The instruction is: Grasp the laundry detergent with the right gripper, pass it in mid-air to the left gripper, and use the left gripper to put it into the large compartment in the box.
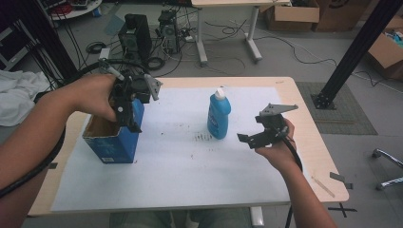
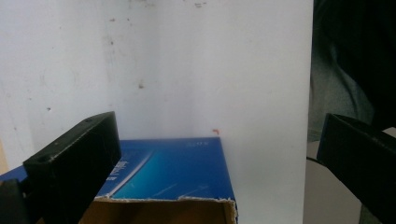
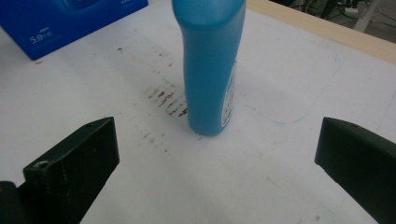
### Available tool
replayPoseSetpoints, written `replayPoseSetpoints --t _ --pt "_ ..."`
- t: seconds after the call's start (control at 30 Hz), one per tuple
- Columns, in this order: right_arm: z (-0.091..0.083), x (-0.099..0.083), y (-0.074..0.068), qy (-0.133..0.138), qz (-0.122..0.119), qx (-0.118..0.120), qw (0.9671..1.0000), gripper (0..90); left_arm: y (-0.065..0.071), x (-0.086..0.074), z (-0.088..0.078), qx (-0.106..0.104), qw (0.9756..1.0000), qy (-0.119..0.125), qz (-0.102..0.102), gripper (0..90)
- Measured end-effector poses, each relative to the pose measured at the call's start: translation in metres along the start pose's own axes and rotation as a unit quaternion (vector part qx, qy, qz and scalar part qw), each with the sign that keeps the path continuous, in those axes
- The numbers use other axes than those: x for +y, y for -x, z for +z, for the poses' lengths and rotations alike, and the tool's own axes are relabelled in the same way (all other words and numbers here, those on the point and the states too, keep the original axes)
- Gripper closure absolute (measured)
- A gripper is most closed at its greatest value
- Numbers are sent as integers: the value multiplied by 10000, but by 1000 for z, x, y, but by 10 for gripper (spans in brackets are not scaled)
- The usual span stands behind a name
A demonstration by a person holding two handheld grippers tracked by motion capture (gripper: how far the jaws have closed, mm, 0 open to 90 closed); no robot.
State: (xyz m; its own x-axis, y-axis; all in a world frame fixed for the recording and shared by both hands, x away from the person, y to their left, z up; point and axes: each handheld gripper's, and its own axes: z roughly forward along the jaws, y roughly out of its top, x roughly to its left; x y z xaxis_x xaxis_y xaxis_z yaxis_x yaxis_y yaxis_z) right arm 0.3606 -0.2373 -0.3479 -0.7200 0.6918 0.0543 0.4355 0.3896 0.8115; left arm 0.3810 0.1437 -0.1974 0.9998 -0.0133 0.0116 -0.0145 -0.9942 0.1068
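Two hand-held grippers poised above a table, jaws parted.

The left hand (image 1: 97, 95) reaches in from 8 o'clock and holds the left gripper (image 1: 129, 118) tipped downward, its two black jaws spread wide in the left gripper view. At 4 o'clock the right hand (image 1: 280, 145) cradles the right gripper (image 1: 243, 139) from below, aimed toward 9 o'clock, jaws equally wide apart. Both forearms enter from the bottom edge, cables trailing along them.

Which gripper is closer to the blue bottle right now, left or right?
Right. The right gripper sits just beside the blue bottle, jaws open and pointed at it. The left gripper is across the table, over the open blue box.
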Motion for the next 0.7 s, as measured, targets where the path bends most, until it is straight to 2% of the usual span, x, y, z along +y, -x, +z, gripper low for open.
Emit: replayPoseSetpoints --t 0.17,0.23,0.4,0.5,0.7 --pt "25 -5 1 183 256 -92 9995 0 2 -5 0 19 10000 18 -37 1" --pt "33 -4 1 220 291 -58 9993 0 3 -7 0 13 10000 11 -57 1" --pt "57 -5 -2 378 391 -196 9983 0 6 -11 -1 19 10000 8 -89 1" --pt "70 -7 -3 472 534 -212 9972 0 9 -13 -3 34 9999 35 -94 1" --pt "84 -8 -4 630 652 -297 9954 0 11 -13 -2 12 10000 -7 -69 1"
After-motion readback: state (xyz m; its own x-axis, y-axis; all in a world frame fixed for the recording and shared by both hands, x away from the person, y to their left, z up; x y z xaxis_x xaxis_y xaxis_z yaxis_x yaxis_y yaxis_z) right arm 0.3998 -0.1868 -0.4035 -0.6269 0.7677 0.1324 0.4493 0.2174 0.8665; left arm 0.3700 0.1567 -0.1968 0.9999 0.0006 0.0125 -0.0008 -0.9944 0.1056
